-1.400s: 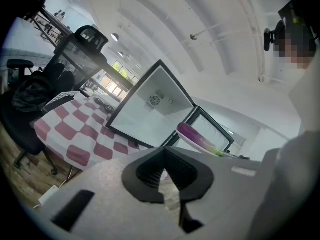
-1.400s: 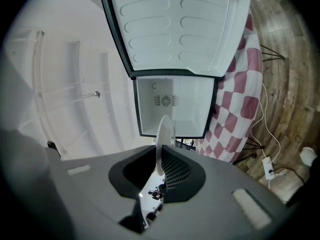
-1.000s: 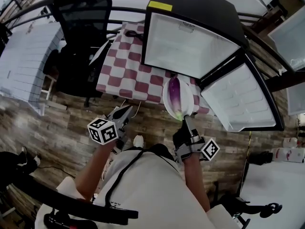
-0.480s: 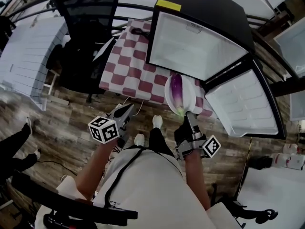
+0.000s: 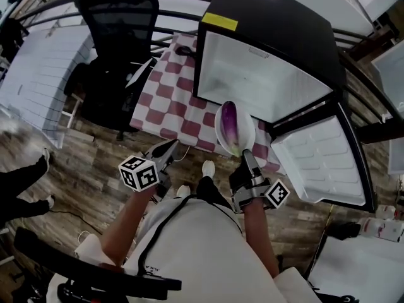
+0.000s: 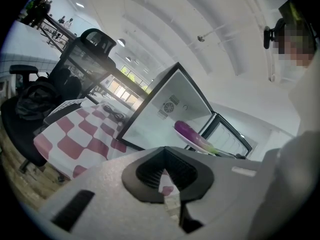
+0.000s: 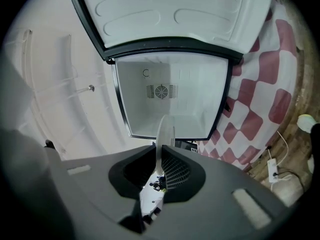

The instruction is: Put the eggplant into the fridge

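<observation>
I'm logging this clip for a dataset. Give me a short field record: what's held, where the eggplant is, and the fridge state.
right gripper: shut on the rim of the white plate
eggplant: lying on the plate, in front of the fridge opening, not yet inside
fridge: stands on the checkered tablecloth, with nothing seen inside
fridge door: swung open to the right
left gripper: jaws together, holding nothing

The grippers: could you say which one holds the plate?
The right gripper: its jaws clamp the white plate carrying the eggplant; the left gripper is empty.
</observation>
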A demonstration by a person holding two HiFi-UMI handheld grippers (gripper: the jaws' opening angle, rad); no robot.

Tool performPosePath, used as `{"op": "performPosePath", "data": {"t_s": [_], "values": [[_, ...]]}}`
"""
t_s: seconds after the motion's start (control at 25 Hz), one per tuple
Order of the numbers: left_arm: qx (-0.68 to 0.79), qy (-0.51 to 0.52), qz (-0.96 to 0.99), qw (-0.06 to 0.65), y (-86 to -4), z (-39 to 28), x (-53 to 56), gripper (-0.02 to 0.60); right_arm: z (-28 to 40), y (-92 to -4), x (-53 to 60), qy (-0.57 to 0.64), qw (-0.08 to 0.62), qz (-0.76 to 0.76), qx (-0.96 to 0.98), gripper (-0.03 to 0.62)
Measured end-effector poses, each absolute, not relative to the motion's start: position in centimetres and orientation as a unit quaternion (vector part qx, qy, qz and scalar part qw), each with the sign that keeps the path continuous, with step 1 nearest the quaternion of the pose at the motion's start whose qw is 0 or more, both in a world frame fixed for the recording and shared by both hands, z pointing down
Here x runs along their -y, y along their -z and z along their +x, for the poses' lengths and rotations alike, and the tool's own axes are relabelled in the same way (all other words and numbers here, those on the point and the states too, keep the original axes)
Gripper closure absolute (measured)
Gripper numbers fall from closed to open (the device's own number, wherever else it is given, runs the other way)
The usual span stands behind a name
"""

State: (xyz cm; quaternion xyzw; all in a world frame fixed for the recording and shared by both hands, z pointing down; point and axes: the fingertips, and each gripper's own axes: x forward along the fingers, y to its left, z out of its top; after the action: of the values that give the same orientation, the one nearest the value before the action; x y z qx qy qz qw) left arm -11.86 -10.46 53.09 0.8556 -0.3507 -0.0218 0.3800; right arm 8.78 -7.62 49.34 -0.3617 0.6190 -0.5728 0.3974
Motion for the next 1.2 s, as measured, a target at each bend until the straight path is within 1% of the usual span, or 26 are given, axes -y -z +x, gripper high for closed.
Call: {"op": "performPosePath", "data": {"t_s": [0.2,0.68,1.2], "values": [[0.363,0.027,0.853,0.374,-52.4,-9.8,14.0,0.577,10.3,-50.6,12.1,0.583,0.395,-0.35,-0.618,0.551],[0.395,0.028,0.842,0.367,-51.9,-5.6,20.2,0.577,13.4,-54.2,23.2,0.566,0.382,-0.35,-0.641,0.553],[0.45,0.033,0.817,0.358,-53.3,-4.1,24.2,0.577,13.3,-57.2,28.2,0.593,0.336,-0.318,-0.659,0.553]]}}
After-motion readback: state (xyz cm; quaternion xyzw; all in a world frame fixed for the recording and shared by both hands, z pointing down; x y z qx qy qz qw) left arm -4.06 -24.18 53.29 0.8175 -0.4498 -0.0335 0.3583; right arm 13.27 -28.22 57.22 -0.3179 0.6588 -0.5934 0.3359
